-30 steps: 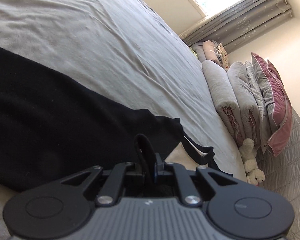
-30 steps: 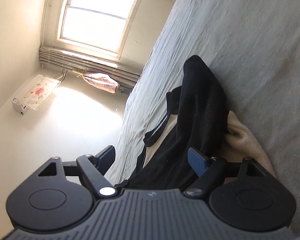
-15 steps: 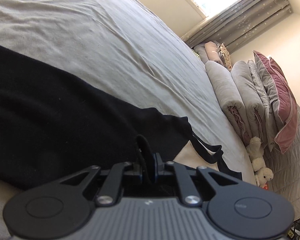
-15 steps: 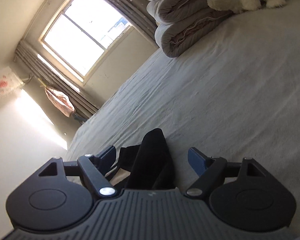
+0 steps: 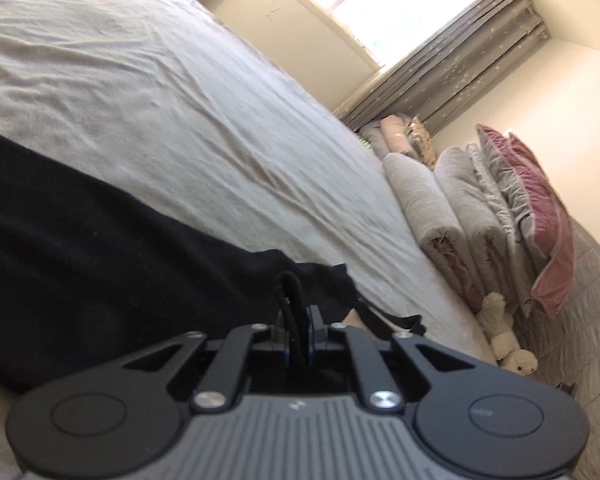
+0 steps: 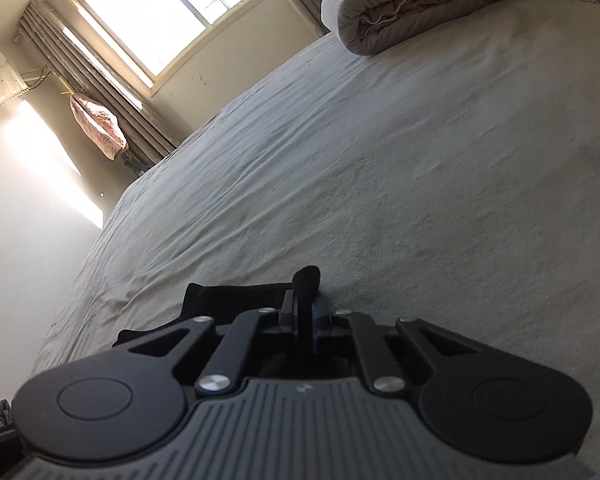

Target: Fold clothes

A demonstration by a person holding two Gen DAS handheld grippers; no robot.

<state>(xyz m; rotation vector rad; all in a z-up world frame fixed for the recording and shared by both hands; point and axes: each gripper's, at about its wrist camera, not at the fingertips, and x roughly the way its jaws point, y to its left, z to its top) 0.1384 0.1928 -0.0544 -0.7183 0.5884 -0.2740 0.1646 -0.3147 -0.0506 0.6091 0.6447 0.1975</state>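
Note:
A black garment (image 5: 80, 260) lies spread across the pale bed sheet (image 5: 180, 120) at the left of the left wrist view, thin straps trailing from its near corner. My left gripper (image 5: 298, 320) is shut on a fold of that black fabric, which sticks up between the fingers. In the right wrist view my right gripper (image 6: 306, 312) has its jaws closing, and a ridge of the black garment (image 6: 228, 300) is pinched between the pads. The rest of the cloth there is hidden under the gripper body.
Folded grey quilts (image 5: 440, 220), a pink pillow (image 5: 540, 220) and a white plush toy (image 5: 504, 344) are stacked at the head of the bed. A rolled quilt (image 6: 400, 12) lies at the far end in the right view. A window (image 6: 172, 12) with curtains lights the wall beyond.
The right gripper swung and rolled toward the bed surface, then its jaws came together on a fold of the black garment. The left gripper kept its grip and tilted slightly.

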